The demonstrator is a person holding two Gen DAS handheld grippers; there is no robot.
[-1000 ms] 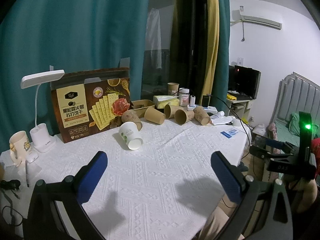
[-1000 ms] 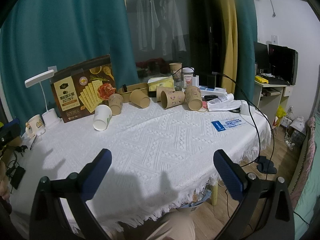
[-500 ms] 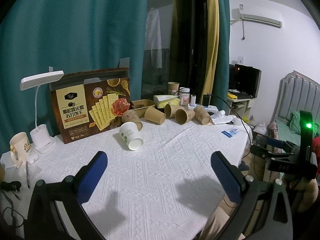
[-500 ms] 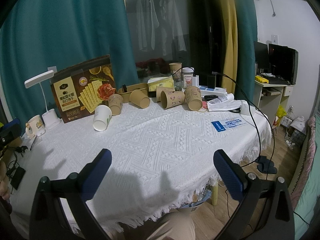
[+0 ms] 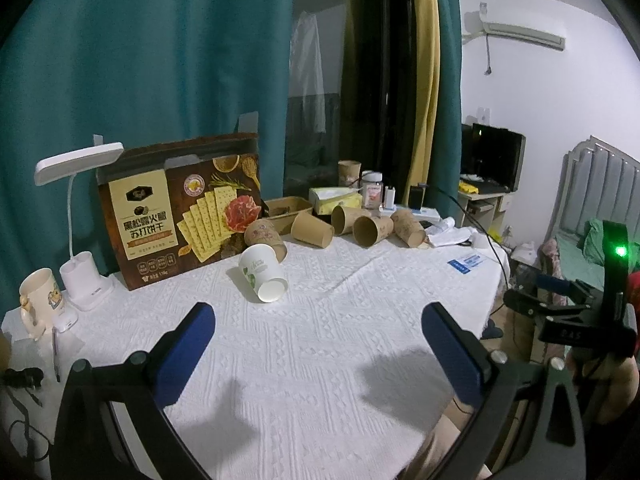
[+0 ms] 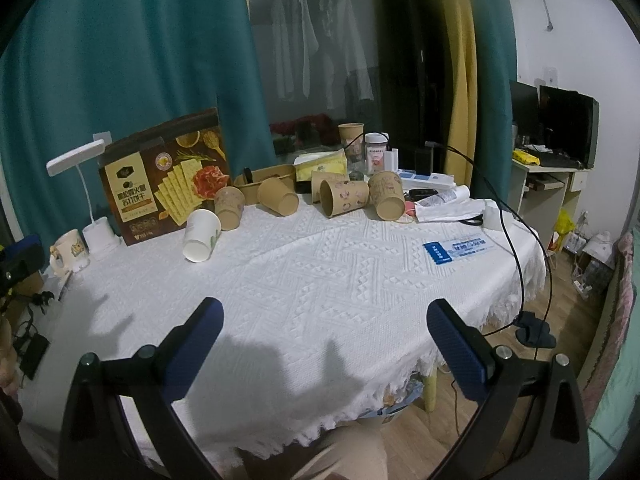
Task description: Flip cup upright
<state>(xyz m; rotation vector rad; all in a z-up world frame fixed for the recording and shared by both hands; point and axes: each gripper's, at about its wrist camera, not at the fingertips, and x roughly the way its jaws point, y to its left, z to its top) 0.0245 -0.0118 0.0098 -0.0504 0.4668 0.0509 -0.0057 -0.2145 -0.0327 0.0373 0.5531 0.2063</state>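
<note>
A white paper cup (image 5: pixel 263 274) (image 6: pixel 201 235) with a green leaf print lies on its side on the white tablecloth (image 5: pixel 320 344), mouth facing me. Behind it several brown paper cups (image 5: pixel 312 230) (image 6: pixel 344 198) also lie on their sides in a row. My left gripper (image 5: pixel 318 344) hovers open over the near part of the table, well short of the white cup, nothing between its blue pads. My right gripper (image 6: pixel 324 344) is open too, above the table's near edge, far from all cups. The right gripper's body (image 5: pixel 576 320) shows at the right of the left wrist view.
A cracker box (image 5: pixel 180 216) stands at the back left beside a white desk lamp (image 5: pixel 80 216) and a mug (image 5: pixel 40 300). A tissue pack (image 5: pixel 336 200), a jar (image 5: pixel 372 192) and an upright brown cup (image 5: pixel 349 174) sit at the back. A blue card (image 6: pixel 454 250) and a black cable (image 6: pixel 508 232) lie at the right.
</note>
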